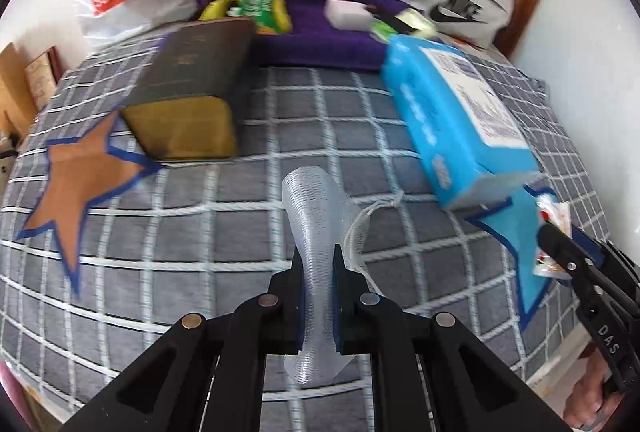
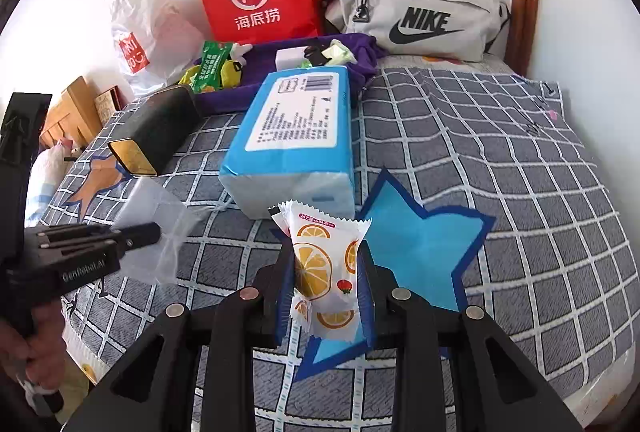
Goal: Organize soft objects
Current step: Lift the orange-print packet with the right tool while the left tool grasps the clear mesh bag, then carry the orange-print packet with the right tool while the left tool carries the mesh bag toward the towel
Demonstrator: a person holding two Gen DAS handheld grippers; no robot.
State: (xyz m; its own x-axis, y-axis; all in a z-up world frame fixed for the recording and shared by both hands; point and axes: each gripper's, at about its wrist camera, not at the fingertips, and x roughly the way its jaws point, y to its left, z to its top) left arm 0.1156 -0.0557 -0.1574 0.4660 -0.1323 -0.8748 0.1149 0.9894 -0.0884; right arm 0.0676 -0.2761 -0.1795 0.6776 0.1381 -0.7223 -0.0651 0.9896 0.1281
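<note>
Mid-pickup in sorting soft items: left gripper (image 1: 316, 296) clamped on a translucent mesh drawstring pouch (image 1: 316, 216) rising ahead of it, right gripper (image 2: 326, 286) pinching an orange-print snack packet (image 2: 324, 264) above a blue star (image 2: 420, 248); next, probably packet into pouch.

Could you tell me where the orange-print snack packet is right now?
The snack packet is clamped in the right gripper, low centre in the right wrist view, above the blue star, near the tissue pack.
</note>
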